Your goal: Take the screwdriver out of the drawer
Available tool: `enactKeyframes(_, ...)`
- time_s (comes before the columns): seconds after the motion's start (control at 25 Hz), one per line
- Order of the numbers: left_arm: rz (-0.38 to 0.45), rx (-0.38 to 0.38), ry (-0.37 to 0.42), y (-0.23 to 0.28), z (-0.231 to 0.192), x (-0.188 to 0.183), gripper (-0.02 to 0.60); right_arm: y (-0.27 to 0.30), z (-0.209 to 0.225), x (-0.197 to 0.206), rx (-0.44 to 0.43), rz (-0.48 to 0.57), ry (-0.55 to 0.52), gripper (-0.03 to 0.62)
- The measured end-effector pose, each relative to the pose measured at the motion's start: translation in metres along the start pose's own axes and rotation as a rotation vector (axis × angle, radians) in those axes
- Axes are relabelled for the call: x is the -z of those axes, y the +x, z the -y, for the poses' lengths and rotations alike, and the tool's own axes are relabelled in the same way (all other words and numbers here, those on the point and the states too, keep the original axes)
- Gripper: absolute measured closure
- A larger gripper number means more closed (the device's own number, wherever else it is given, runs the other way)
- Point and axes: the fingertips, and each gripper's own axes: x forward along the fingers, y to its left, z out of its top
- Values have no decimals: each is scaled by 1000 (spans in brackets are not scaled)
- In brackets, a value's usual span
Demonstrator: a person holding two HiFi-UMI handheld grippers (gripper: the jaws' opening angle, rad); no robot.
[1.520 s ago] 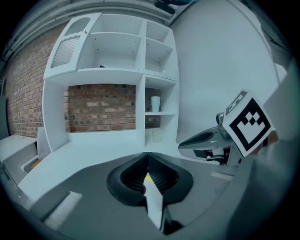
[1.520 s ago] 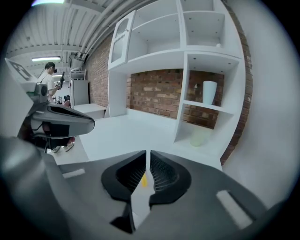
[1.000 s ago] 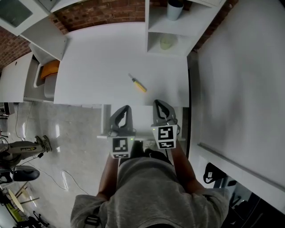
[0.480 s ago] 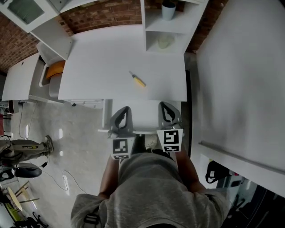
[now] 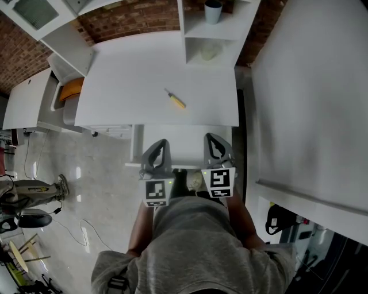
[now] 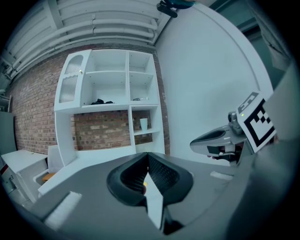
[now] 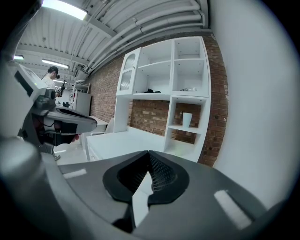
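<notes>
Screwdriver (image 5: 175, 99) lies on the table (image 5: 132, 74) nr its front edge, slanted, yellow handle toward the front-right corner, ahead of both claws. Left claw (image 5: 156, 154) & right claw (image 5: 217, 147) are pressed together, empty. Left looks marginally nearer, tho it's hard to judge from above.

Matt white desk top (image 5: 132, 74), plastic-handled screwdriver (image 5: 176, 100), rough brick wall (image 5: 132, 17), glossy floor (image 5: 86, 166).

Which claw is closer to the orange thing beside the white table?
Left. The left claw sits down-right of the orange thing; the right claw is even farther right.
</notes>
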Motion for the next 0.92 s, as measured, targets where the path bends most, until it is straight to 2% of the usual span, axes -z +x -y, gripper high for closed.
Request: enactKeyframes(0.92, 1, -11, 14, -12, 2, 0, 569, -11, -9, 2, -12, 10, -6, 591)
